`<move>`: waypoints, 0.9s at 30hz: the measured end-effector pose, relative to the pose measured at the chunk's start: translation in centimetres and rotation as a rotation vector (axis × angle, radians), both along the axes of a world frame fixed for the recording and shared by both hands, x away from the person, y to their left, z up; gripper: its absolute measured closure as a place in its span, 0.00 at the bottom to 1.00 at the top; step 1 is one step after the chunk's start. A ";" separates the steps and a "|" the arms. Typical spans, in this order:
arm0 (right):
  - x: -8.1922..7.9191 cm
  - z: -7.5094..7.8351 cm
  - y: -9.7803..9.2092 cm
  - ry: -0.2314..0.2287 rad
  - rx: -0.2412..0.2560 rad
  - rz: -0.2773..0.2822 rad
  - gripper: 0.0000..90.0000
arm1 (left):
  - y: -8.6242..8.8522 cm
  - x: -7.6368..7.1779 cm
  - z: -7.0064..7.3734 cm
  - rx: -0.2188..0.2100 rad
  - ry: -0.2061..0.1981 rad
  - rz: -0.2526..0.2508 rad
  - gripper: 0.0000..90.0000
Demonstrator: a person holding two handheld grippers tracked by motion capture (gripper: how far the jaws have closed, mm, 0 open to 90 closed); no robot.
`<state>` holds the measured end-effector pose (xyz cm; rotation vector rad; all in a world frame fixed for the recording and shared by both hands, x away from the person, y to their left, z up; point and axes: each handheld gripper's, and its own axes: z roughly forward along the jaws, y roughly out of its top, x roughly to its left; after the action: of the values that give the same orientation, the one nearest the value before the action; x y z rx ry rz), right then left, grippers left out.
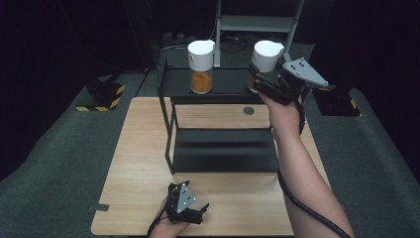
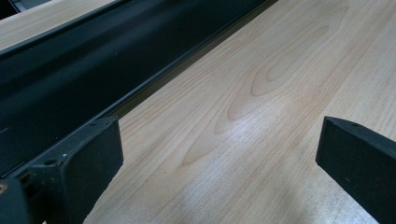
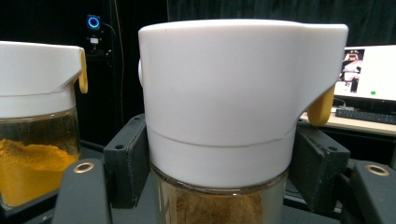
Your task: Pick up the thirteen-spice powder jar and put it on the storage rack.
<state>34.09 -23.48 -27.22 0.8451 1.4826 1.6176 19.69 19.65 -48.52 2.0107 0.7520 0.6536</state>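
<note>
1. Nearest the lens in the high view, the left hand-held gripper (image 1: 197,214) rests low on the tabletop (image 1: 133,163), parked out of the way. Its own view shows both black jaws spread wide with bare wood grain between them, pinching nothing.
2. Just ahead of that idle left hand-held gripper runs the dark lower shelf (image 2: 70,79) of the black rack (image 1: 168,134). That hand looks to be simply waiting while the other one works.
3. Up on the rack's top tier, the right hand-held gripper (image 3: 219,172) is where the action is. Its jaws stand on either side of the white-lidded jar (image 3: 233,107), pads flat against the lid's lower band.
4. So the right hand-held gripper is pinching that jar, which sits squarely between its jaws with brownish powder visible in the glass below. Gripping at the lid band rather than the smooth glass probably gives a firmer hold.
5. To the left of the right hand-held gripper stands the second jar (image 3: 37,140), holding bright orange powder, near the held jar but apart from it, so the jaws have room.
6. My read: the person's arm (image 1: 297,163) reaches long across the rack, so the held jar is either being lifted off or set down there.
</note>
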 end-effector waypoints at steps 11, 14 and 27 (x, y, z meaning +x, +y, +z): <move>0.7 -0.1 0.1 0.010 0.011 0.006 0.33 | 0.1 0.0 0.0 -0.006 0.002 -0.002 0.01; 0.7 -0.1 0.1 0.010 0.010 0.007 0.33 | 0.1 0.0 0.0 -0.006 0.001 -0.002 0.01; 0.0 0.2 0.3 0.019 0.007 -0.012 0.00 | 0.1 -0.1 -0.1 -0.002 -0.003 -0.005 0.01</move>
<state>34.05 -23.13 -27.02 0.8737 1.4830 1.6114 19.64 19.72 -48.57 2.0083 0.7448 0.6526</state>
